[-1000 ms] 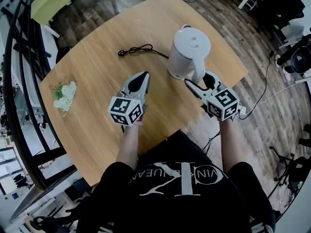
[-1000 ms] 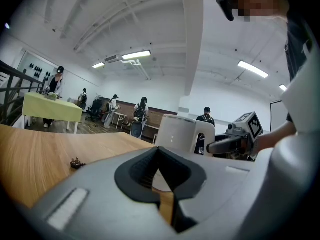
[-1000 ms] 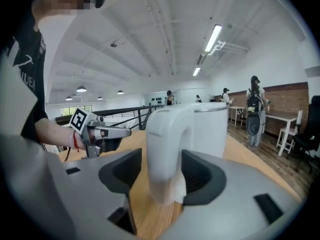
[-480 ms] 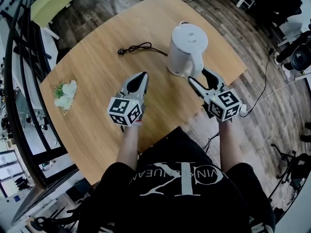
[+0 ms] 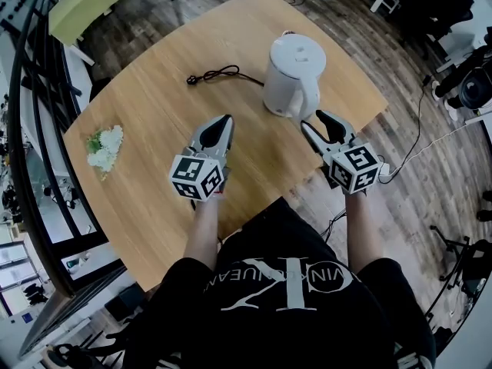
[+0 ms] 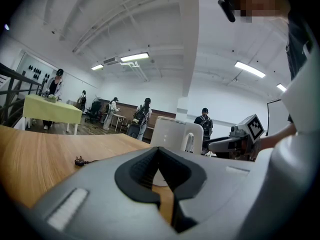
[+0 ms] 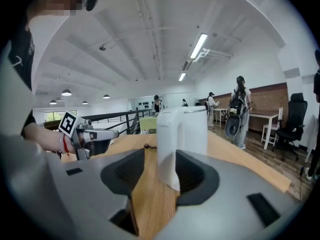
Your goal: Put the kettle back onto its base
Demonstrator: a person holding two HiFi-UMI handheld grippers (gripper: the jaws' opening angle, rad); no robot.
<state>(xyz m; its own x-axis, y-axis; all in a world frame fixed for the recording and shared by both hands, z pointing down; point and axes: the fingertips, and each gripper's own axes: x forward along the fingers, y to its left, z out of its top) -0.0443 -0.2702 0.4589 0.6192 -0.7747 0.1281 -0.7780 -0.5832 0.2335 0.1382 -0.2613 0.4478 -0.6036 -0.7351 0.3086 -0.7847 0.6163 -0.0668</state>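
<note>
Wooden table (image 5: pixel 154 118): kettle (image 5: pixel 296 75), cord (image 5: pixel 219 75), white flowers (image 5: pixel 104 151).

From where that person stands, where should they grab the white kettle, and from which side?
By its handle, coming from the side nearest the person. The kettle stands upright with the handle, a vertical loop clear of the round body, facing them; it looks narrow enough to clamp, the body probably too wide.

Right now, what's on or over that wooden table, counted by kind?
Kettle: 1
Power cord: 1
Bunch of flowers: 1
Hand-held tools: 2, the left tool and the right tool
Total: 5
</note>
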